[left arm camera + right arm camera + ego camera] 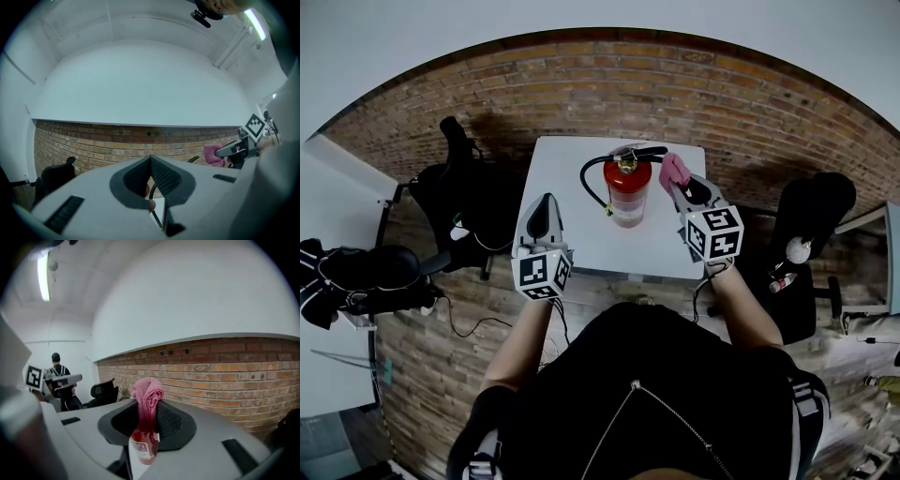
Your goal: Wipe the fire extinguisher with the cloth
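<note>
A red fire extinguisher (627, 192) with a black hose stands upright on the small white table (581, 248). My right gripper (676, 184) is shut on a bunched pink cloth (673, 170), held just right of the extinguisher's top. In the right gripper view the cloth (147, 399) sticks up between the jaws, with the extinguisher (142, 448) below it. My left gripper (546, 201) hovers over the table's left part, jaws together and holding nothing. In the left gripper view, the hose (154, 197) shows below the tips.
Black office chairs stand left (455, 187) and right (811, 211) of the table. Brick pattern (675, 89) surrounds the table. A bottle (781, 281) rests on the right chair. More dark equipment (356, 277) sits at far left.
</note>
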Action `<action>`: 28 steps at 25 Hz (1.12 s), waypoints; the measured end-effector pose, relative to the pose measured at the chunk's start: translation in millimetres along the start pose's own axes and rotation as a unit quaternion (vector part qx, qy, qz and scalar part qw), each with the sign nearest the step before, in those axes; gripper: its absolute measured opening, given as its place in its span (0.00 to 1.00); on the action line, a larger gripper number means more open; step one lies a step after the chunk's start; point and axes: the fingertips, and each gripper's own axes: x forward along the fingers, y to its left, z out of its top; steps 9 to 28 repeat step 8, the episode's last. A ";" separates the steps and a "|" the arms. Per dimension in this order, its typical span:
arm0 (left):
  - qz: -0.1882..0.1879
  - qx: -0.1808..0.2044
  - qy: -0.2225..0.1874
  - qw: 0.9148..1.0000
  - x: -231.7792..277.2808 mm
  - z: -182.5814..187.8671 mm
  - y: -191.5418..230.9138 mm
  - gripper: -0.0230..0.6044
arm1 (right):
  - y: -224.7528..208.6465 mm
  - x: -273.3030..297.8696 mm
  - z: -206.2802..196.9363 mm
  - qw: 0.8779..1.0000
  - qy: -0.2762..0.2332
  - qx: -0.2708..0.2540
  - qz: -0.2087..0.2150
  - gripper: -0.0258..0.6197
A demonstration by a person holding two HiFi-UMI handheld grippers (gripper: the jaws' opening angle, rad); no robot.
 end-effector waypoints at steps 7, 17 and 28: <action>0.001 -0.002 -0.008 1.000 -3.0 6.9 10.7 0.05 | 32.0 -13.2 23.0 0.998 -0.021 0.031 0.056 0.20; 0.001 -0.003 -0.007 1.000 -3.7 5.8 12.0 0.05 | 36.5 -14.1 24.2 0.997 -0.022 0.030 0.062 0.20; 0.001 -0.003 -0.007 1.000 -3.7 5.8 12.0 0.05 | 36.5 -14.1 24.2 0.997 -0.022 0.030 0.062 0.20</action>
